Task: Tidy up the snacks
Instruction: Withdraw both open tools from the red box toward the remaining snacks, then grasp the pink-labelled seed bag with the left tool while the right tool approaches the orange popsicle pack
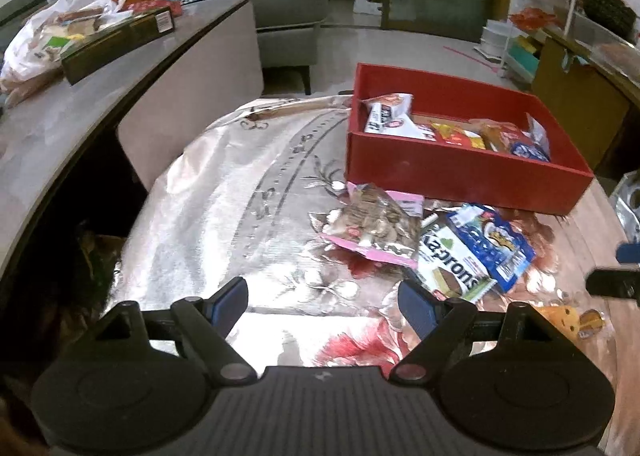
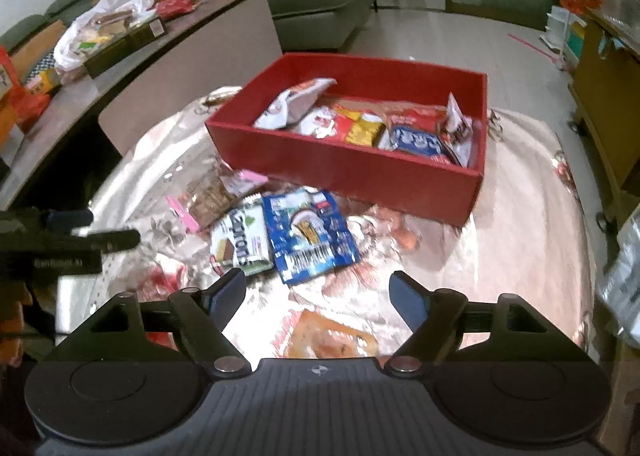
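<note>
The round table under its shiny flowered cover carries everything that matters here. On its far side sits the red box, already partly filled with packets along its near wall. Loose snacks lie on the cover just in front of that box: a pink packet farthest left, a white-and-green wafer packet beside it, and a blue packet touching the wafer packet's right edge. An orange packet lies apart, close under the right-hand tool.

The right gripper has its fingers spread with nothing between them. The blue packet lies just ahead of them and a little to the left, its long axis running roughly away from the fingers toward the box. The orange packet sits nearer still, almost beneath the gap.

The left gripper is also spread and empty. The pink packet and wafer packet lie ahead and to its right; the wafer packet's near corner is just beside its right finger.

My guess is that the right hand is better placed for the blue or orange packet, the left for the pink one.
</note>
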`<state>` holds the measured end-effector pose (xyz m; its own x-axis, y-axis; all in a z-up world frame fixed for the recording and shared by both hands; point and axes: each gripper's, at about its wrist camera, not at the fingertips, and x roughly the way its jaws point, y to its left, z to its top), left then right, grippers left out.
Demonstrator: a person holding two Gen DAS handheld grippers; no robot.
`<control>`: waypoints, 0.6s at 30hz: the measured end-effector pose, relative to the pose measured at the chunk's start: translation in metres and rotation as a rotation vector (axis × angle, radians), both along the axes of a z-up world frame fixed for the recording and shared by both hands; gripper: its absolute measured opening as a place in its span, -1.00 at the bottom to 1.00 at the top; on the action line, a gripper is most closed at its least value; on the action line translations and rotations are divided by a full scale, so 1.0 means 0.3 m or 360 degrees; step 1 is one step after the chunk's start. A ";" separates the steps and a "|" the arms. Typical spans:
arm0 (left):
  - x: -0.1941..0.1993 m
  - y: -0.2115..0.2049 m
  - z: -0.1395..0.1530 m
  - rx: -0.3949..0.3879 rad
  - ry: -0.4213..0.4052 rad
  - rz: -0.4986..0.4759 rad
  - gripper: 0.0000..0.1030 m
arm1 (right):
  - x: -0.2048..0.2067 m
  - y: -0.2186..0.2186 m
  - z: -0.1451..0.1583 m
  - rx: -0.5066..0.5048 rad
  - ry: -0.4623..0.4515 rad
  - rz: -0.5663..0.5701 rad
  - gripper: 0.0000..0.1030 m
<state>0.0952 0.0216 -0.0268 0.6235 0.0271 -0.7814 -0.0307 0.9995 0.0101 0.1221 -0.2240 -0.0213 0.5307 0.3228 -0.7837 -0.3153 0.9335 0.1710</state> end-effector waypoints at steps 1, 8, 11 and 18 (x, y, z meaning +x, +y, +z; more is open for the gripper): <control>0.006 0.005 -0.003 -0.0012 0.0001 0.0008 0.49 | -0.002 -0.003 -0.004 -0.0007 0.0007 0.0001 0.63; 0.122 0.014 0.000 -0.0151 0.0021 0.0004 0.49 | 0.015 -0.020 -0.038 -0.0004 0.0068 0.0003 0.68; 0.191 -0.011 -0.002 -0.0179 0.0021 -0.0037 0.50 | 0.032 -0.021 -0.051 -0.0002 0.0094 0.0013 0.68; 0.315 -0.133 -0.076 0.0033 0.0099 -0.0205 0.50 | 0.062 -0.022 -0.086 -0.0016 0.0159 0.0028 0.68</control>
<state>0.1897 -0.0182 -0.0498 0.5734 -0.0338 -0.8186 0.0993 0.9946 0.0285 0.1408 -0.2305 -0.0472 0.4444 0.3231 -0.8355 -0.3133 0.9298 0.1929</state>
